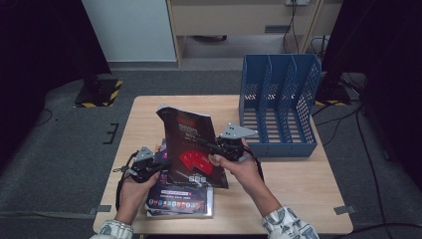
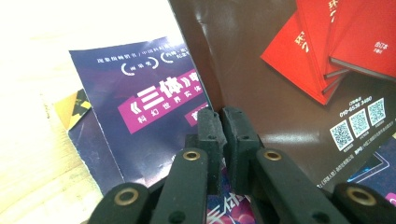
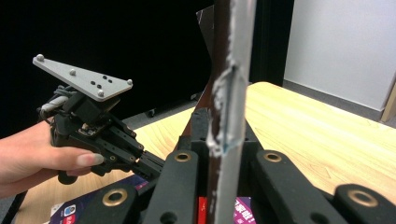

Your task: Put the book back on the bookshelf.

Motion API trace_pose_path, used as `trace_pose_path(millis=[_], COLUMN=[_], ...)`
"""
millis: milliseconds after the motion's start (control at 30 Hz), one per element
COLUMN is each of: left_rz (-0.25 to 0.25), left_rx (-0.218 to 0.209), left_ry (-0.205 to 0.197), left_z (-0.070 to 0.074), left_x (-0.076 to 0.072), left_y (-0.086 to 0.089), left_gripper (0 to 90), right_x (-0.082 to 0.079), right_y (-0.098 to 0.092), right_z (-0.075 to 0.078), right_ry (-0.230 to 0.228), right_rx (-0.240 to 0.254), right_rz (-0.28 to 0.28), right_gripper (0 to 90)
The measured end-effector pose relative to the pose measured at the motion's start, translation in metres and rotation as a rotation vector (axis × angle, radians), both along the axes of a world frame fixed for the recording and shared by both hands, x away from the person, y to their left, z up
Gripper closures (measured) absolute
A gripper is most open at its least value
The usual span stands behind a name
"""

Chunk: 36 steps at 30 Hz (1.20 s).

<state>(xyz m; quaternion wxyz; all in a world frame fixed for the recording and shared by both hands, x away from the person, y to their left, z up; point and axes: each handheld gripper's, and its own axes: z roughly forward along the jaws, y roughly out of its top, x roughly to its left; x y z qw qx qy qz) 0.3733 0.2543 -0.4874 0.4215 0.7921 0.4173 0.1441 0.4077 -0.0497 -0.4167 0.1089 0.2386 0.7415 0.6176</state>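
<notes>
Glossy dark-brown cover, red books printed on it: a thin magazine (image 1: pixel 191 144) held up off the table (image 1: pixel 298 174), tilted, pinched at both side edges. Left gripper (image 1: pixel 160 166) clamped shut on its left edge, pads (image 2: pixel 209 126) pressed together over the cover; right gripper (image 1: pixel 215 145) likewise shut on the opposite edge, seen edge-on in the right gripper view as a scuffed white spine (image 3: pixel 229 93) rising between the jaws. Lifted, then, but not yet filed. Probably bound for the blue file rack (image 1: pixel 278 107) just to the right, its slots empty as far as can be seen. Left on the wood: at least one more magazine, purple and shiny (image 1: pixel 181 199), lying flat beneath the raised one. Rack of rigid perforated plastic, upright dividers. Table of pale wood grain, matte. Covers slick, light-catching, floppy enough to bow.
</notes>
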Motion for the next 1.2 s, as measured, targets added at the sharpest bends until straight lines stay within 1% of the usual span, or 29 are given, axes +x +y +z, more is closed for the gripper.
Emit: trace_pose_path(millis=[67,200,300,333,433,567,633,767,800,867,933,1000,1100,1200], left_rz=[0.004,0.014,0.025,0.033,0.042,0.051,0.054,0.064,0.075,0.088,0.107,0.124,0.136,0.136], left_rx=[0.011,0.009,0.005,-0.002,-0.010,0.026,0.028,0.035,0.034,0.029,0.018,0.017,0.007,-0.004], left_ry=[-0.013,-0.028,-0.036,-0.037,-0.041,-0.063,-0.070,-0.088,-0.098,-0.105,-0.115,-0.131,-0.129,-0.124], left_z=[0.002,0.004,0.005,0.006,0.006,0.007,0.007,0.010,0.011,0.013,0.014,0.015,0.015,0.013], left_x=[-0.001,-0.002,-0.003,-0.003,-0.003,-0.004,-0.004,-0.004,-0.005,-0.004,-0.005,-0.005,-0.005,-0.004], left_y=[0.000,0.001,0.003,0.004,0.006,0.007,0.008,0.011,0.013,0.016,0.020,0.022,0.024,0.025], left_gripper=[86.0,86.5,86.8,87.0,87.3,87.4,87.4,87.6,87.6,87.7,87.9,87.9,87.9,87.9], right_x=[0.000,-0.001,-0.002,-0.003,-0.002,-0.002,-0.004,-0.004,-0.004,-0.004,-0.003,-0.002,0.000,0.001], right_y=[0.000,0.000,0.001,0.002,0.003,0.006,0.008,0.011,0.012,0.015,0.017,0.020,0.024,0.025], right_z=[0.000,0.002,0.003,0.003,0.002,0.002,0.003,0.004,0.005,0.007,0.009,0.011,0.013,0.012], right_ry=[0.000,-0.005,-0.019,-0.026,-0.028,-0.034,-0.046,-0.050,-0.051,-0.060,-0.065,-0.070,-0.078,-0.081], right_rx=[0.007,0.013,0.010,0.008,0.014,0.015,0.010,0.012,0.013,0.009,-0.002,-0.007,-0.013,-0.015], right_rz=[0.006,0.006,0.004,0.000,-0.001,0.003,0.007,0.006,0.006,0.013,0.021,0.031,0.036,0.042], right_gripper=[83.3,84.1,85.2,85.7,85.9,85.7,85.6,85.6,85.7,85.9,85.9,85.9,85.8,85.6])
